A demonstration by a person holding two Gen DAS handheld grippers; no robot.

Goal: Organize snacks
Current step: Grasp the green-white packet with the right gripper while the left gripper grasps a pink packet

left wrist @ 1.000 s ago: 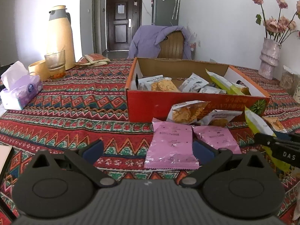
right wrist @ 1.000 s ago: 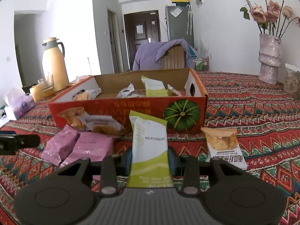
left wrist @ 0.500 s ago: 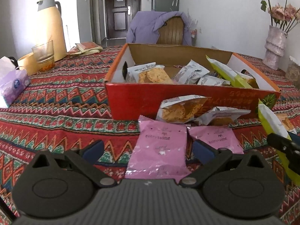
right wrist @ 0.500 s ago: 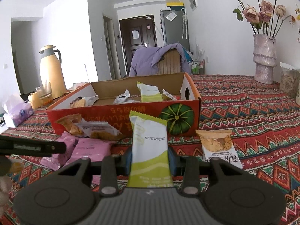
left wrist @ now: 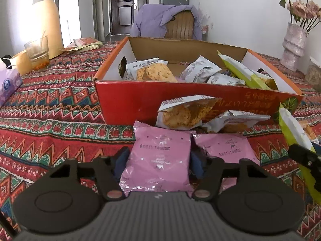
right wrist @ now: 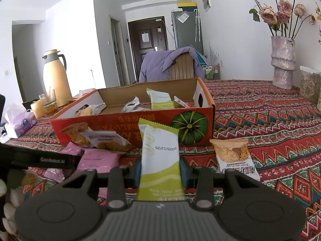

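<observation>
A: We note the left gripper (left wrist: 158, 161): fingers closing, pink packet (left wrist: 160, 157) between them, flat on the table (left wrist: 60, 108). Whether the pads press yet, we cannot tell.

B: Right gripper (right wrist: 160, 169): fingers clamped on the green-white packet (right wrist: 159, 160), held upright before the red box (right wrist: 112, 126).

A: The packet's lower end is cut off behind the gripper body. A second pink packet (left wrist: 230, 150) lies just beside, partly hidden.

B: We see snack bags inside the box; the front wall hides their lower parts.
</observation>
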